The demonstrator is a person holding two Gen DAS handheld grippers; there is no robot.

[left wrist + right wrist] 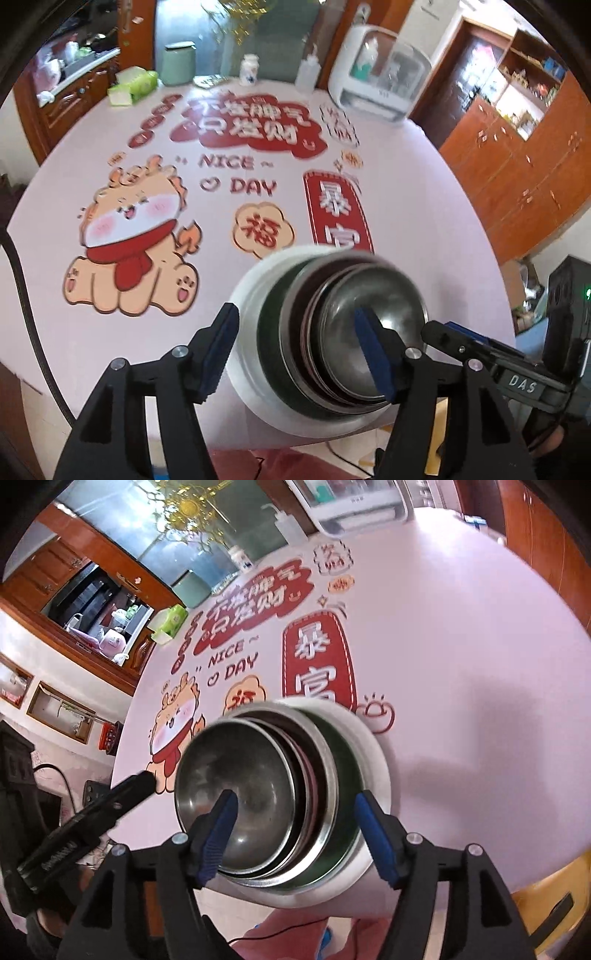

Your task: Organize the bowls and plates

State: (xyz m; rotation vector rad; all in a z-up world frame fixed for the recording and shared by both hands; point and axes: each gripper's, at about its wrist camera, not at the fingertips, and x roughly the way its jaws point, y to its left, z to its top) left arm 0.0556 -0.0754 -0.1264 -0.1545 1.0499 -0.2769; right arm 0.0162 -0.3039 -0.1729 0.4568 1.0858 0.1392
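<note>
nested stack [332, 339] of steel bowls [240, 794] in a white dish near the tabletop [258, 221] edge, left tool [299, 354] and right tool [295, 834] both open astride its rim; stacking appears largely complete.

tablecloth [406, 206]: "NICE DAY", "福" | right claw [424, 328] body: "DAS"

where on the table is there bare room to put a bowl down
Most room is the plain pink stretch right of the nested bowl stack, running back toward the white appliance. The printed middle by the cartoon dragon is also unoccupied. The far edge is crowded: tissue box, green canister, bottles.
</note>
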